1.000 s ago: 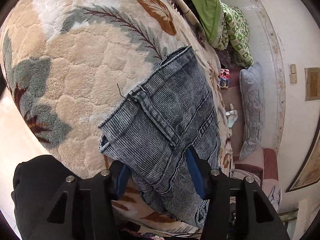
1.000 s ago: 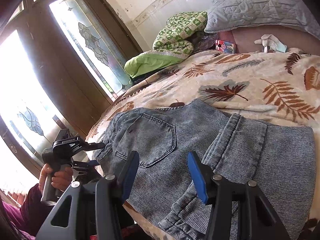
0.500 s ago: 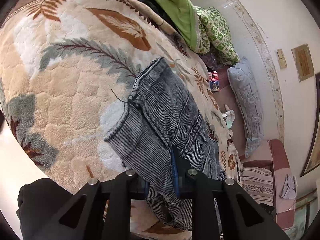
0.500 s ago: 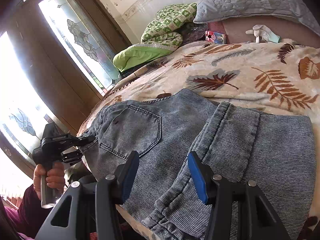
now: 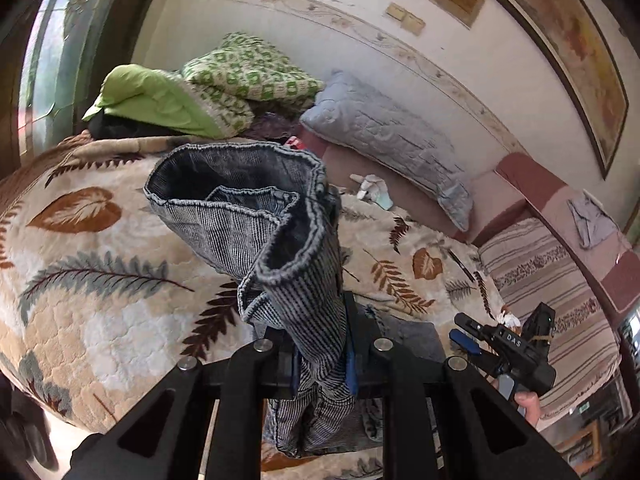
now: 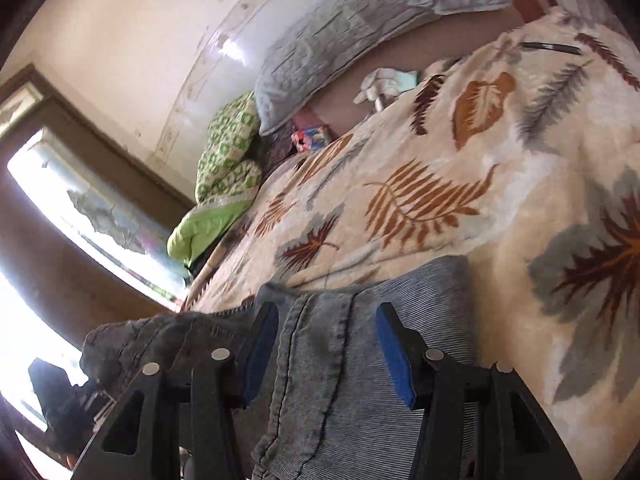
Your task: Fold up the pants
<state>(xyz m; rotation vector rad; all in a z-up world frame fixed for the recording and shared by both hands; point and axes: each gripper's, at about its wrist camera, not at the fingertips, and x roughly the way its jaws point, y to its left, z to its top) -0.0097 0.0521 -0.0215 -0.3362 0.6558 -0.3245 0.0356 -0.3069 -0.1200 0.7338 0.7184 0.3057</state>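
Observation:
Grey-blue denim pants are lifted off the leaf-patterned blanket on the bed. My left gripper is shut on one end of the pants, and the hem opening stands up in front of the camera. In the right wrist view the rest of the pants lies on the blanket. My right gripper is open, its blue pads either side of a seam, just above the cloth. The right gripper also shows in the left wrist view, at the lower right.
A green and a green-checked quilt and a grey pillow lie at the bed's far side by the wall. A striped cushion seat is at the right. A window is at the left.
My left gripper has shut on the pants and lifted the end up, swinging toward the pillows. My right gripper stays open and has turned and lowered over the cloth.

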